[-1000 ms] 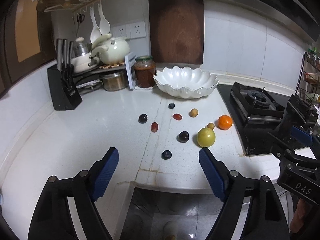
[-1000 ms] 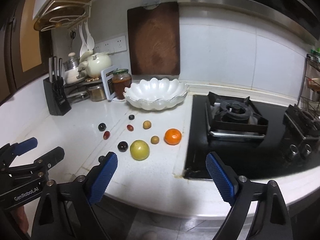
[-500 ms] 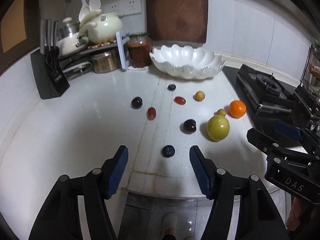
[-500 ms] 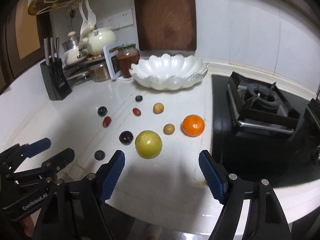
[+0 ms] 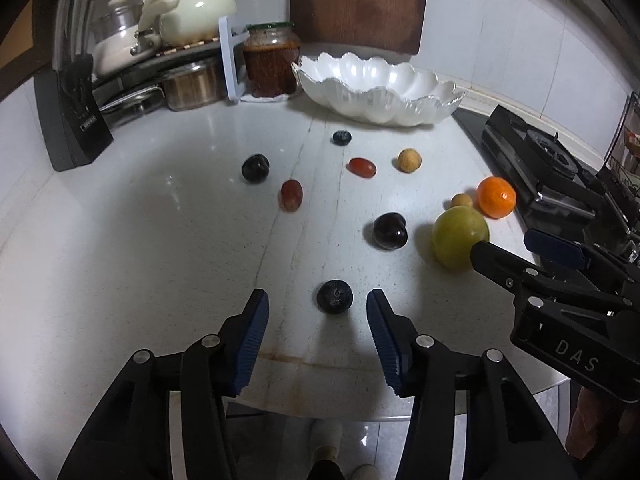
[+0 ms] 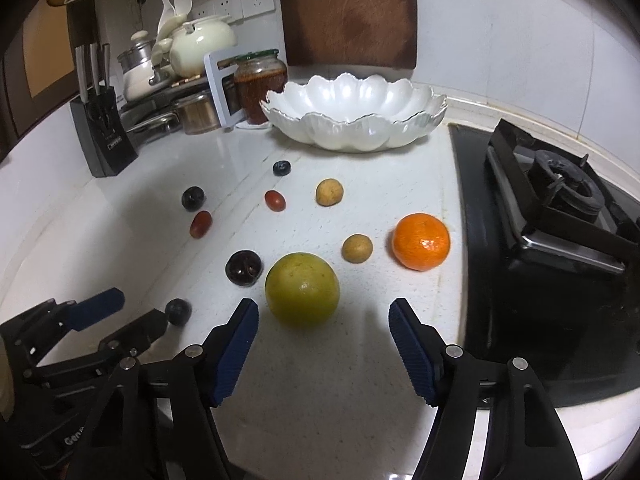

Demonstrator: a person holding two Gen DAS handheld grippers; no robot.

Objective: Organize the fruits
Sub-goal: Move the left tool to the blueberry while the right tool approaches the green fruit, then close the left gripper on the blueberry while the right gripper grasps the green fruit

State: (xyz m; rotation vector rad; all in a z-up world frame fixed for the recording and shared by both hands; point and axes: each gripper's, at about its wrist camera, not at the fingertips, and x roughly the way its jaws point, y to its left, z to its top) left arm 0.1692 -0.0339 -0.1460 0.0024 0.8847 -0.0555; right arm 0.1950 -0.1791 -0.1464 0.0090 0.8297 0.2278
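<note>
Several fruits lie loose on the white counter in front of an empty white scalloped bowl. My left gripper hovers just short of a dark blueberry; its jaws are closing, with the berry in line with the gap but untouched. My right gripper faces a big yellow-green fruit, jaws closing, pads clear of it. Beyond lie an orange, two tan longans, a dark plum, red grapes and another blueberry.
A black gas stove borders the counter on the right. At the back stand a jar, a knife block, pots and a teapot, and a wooden cutting board against the wall. The counter's front edge runs under both grippers.
Both grippers have come down and forward toward the fruits, and their jaws have narrowed. The blueberry and the yellow-green fruit now sit close before the fingertips. No fruit has moved.
</note>
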